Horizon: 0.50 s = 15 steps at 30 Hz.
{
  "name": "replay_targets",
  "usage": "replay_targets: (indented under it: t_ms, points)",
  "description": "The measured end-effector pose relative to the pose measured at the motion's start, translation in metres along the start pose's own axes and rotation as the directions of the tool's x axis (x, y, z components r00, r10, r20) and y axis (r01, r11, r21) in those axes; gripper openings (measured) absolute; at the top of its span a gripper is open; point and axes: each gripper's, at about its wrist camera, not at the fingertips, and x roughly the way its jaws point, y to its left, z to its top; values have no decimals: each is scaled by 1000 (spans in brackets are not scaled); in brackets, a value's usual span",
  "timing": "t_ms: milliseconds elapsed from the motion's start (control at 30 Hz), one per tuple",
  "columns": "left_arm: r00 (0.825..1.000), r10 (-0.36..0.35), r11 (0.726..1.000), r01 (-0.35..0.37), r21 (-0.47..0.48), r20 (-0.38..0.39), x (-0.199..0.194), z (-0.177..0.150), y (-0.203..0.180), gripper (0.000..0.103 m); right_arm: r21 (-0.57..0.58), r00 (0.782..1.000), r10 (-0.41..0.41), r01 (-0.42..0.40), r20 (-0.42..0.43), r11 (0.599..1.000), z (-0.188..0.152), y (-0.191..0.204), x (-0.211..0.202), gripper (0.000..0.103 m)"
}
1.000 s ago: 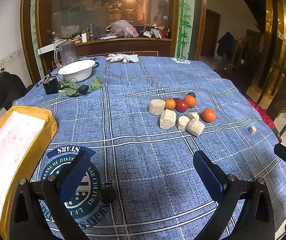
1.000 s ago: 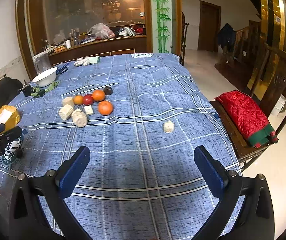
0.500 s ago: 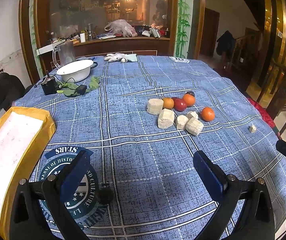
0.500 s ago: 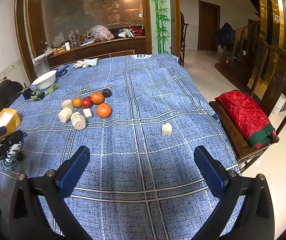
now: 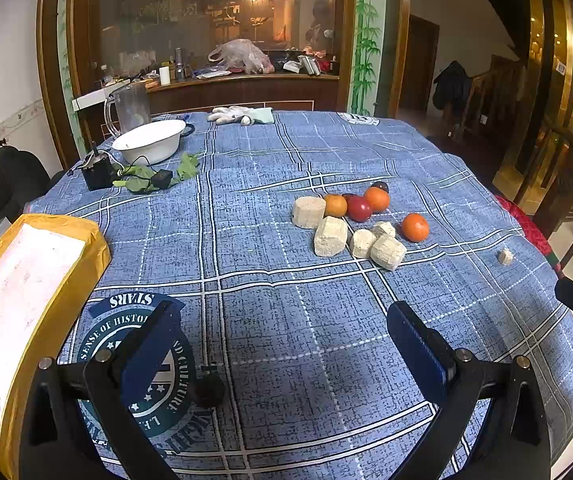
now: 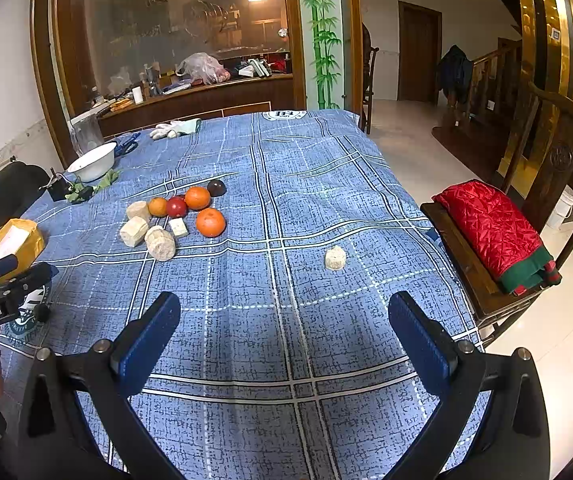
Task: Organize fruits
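Observation:
A cluster of fruit lies mid-table on the blue checked cloth: three oranges, a red apple and a dark plum. Several pale beige chunks sit against them, and one lone chunk rests apart to the right. My left gripper hovers open over the near cloth, well short of the fruit. My right gripper is open too, nothing between its fingers, with the lone chunk ahead of it.
A white bowl, a clear jug, green leaves and a small black device stand at the far left. A yellow-wrapped box lies near left. Gloves lie at the far edge. A chair with a red cushion stands right of the table.
Both views have shifted slightly: the fruit cluster sits a little further left in each frame. Both grippers stay open and nothing on the table has moved.

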Motion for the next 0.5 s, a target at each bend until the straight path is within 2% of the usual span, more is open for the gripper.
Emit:
replay_targets:
  t_ms: [500]
  points:
    - [1000,0,1000,0,0,0,1,0,-1,103,-1,1000,2,-2,1,1000,0,1,0,103]
